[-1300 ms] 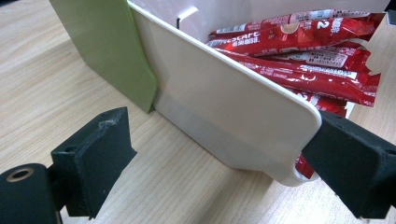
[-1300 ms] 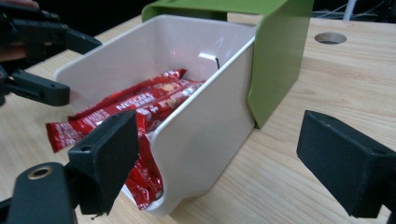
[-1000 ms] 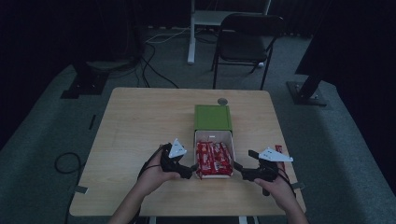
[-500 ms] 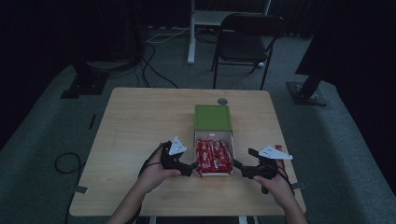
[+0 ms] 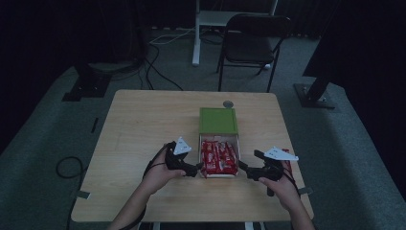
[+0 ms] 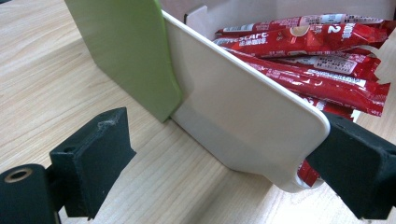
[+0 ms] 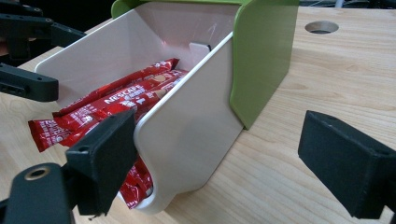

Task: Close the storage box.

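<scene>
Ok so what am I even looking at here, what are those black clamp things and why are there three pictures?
A person sits at a wooden table with a hand-held gripper in each hand: two black jaws that open and shut. The high view looks down from above; the other two come from cameras riding on each gripper. On the table stands a white tray with a green sleeve over its far end, filled with red coffee sticks. The left gripper and right gripper are both open, each straddling a side wall of the tray. Nothing is gripped.

White tray (image 7: 187,126) with green sleeve (image 7: 261,56); red sachets (image 6: 317,70), white lettering; black jaws; pale wood-grain table (image 5: 143,120).
</scene>
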Tool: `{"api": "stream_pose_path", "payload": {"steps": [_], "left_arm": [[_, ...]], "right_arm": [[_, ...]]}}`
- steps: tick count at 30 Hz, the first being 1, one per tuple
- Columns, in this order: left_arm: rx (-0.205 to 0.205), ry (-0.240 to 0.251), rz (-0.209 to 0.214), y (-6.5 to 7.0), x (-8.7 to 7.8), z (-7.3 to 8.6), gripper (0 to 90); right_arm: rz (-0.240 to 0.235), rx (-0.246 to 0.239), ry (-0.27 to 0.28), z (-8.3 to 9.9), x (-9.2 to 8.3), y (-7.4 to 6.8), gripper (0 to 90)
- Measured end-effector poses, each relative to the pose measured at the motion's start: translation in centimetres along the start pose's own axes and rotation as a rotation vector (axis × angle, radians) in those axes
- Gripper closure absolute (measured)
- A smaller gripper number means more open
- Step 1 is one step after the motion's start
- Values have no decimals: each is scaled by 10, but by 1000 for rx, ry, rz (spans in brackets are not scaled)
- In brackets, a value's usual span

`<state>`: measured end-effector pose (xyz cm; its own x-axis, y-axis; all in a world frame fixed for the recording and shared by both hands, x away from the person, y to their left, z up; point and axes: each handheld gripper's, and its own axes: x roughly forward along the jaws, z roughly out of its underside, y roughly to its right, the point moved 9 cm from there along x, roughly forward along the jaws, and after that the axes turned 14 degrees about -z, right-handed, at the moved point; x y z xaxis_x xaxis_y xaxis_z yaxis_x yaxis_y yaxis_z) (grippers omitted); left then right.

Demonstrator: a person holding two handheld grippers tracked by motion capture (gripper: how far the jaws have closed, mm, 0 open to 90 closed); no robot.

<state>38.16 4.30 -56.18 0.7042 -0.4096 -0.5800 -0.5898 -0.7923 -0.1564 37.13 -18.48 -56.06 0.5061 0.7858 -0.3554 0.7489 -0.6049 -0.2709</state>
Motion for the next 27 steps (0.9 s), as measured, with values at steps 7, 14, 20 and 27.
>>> {"api": "stream_pose_path", "payload": {"steps": [7, 14, 20, 27], "left_arm": [[-8, -6, 5, -3, 3, -1, 90], [-14, -7, -3, -6, 7, -3, 90], [-30, -6, -12, -10, 10, -5, 90], [-49, -4, -21, -16, 14, -8, 90]], "right_arm": [[2, 3, -1, -2, 3, 4, 117], [12, -4, -12, -7, 6, 8, 117], [12, 6, -9, -8, 8, 11, 117], [13, 16, 2, -12, 12, 15, 117]]}}
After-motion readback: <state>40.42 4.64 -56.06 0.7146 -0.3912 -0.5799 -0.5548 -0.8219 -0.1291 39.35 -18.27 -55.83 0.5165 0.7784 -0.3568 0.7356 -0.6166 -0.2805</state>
